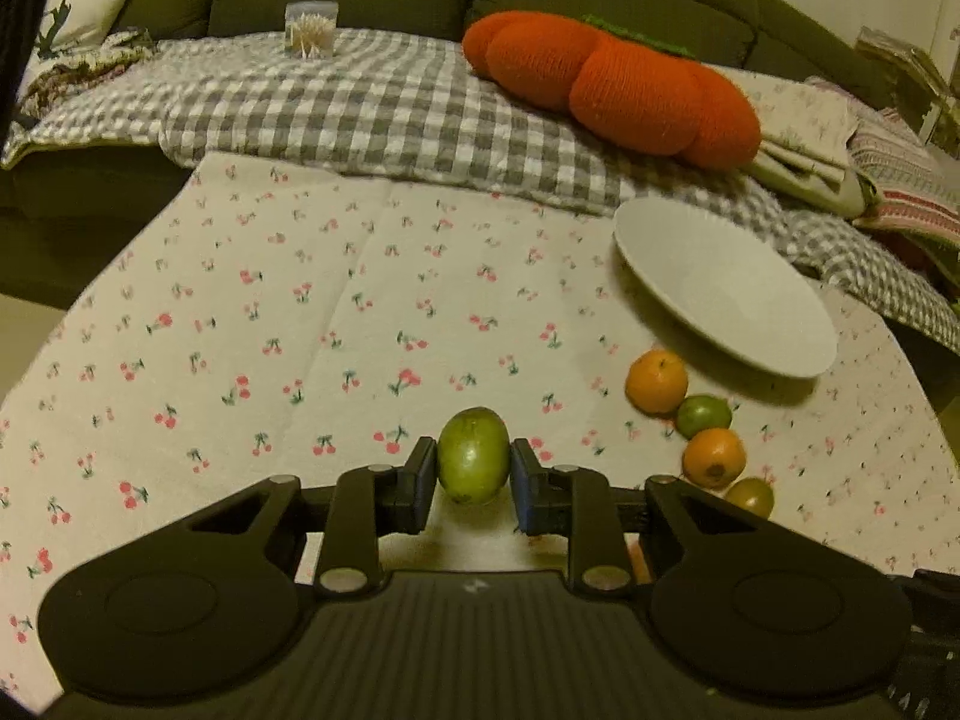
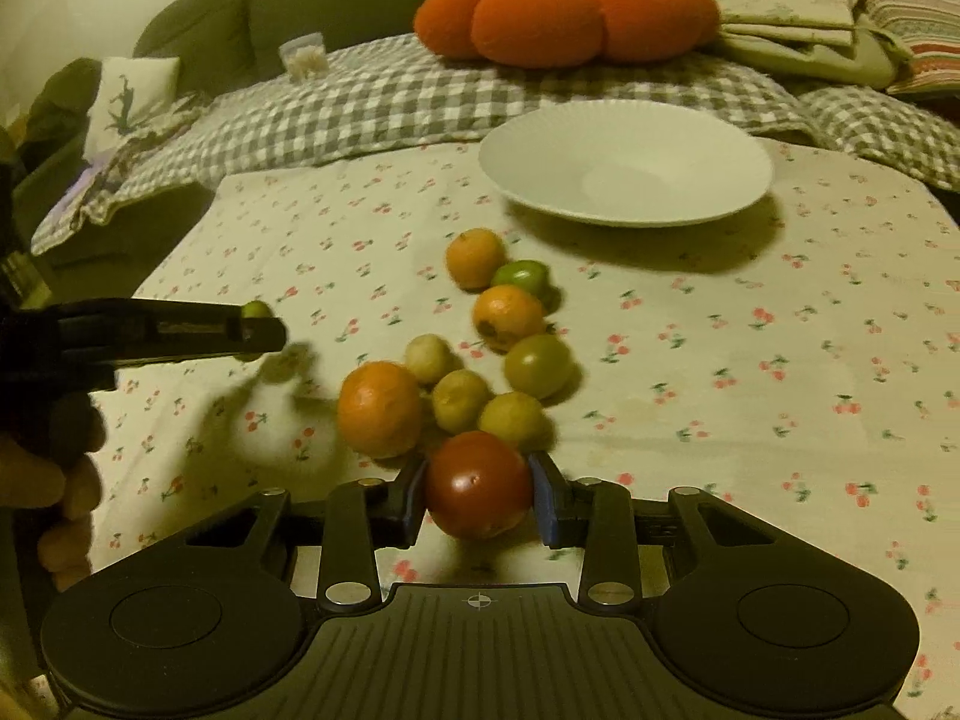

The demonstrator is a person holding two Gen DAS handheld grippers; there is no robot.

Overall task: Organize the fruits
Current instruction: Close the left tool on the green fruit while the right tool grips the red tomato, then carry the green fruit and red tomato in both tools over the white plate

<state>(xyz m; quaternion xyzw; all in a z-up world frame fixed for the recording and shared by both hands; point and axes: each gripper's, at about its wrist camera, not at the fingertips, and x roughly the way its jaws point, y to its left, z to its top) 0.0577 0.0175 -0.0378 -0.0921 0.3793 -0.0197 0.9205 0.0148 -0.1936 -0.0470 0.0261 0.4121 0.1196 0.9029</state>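
Note:
My left gripper (image 1: pixel 473 471) is shut on a small green fruit (image 1: pixel 474 447), its pads pressing both sides just above the cherry-print tablecloth (image 1: pixel 300 330). From the right wrist view this gripper (image 2: pixel 259 330) comes in from the left with the green fruit (image 2: pixel 257 308) peeking out. My right gripper (image 2: pixel 478 501) is shut on a red tomato-like fruit (image 2: pixel 478 483) at the near end of a loose pile. The pile holds a large orange (image 2: pixel 379 408), several small yellow-green fruits (image 2: pixel 461 399), a green one (image 2: pixel 538 365) and two smaller oranges (image 2: pixel 509 315). An empty white plate (image 2: pixel 624 168) stands beyond the pile.
Behind the table, an orange pumpkin cushion (image 2: pixel 564 12) lies on a grey checked blanket (image 2: pixel 372 102) over a green sofa. A clear box of toothpicks (image 1: pixel 311 29) stands at the back left and folded cloths (image 2: pixel 798 6) at the back right. A person's hand (image 2: pixel 48 480) shows at the lower left.

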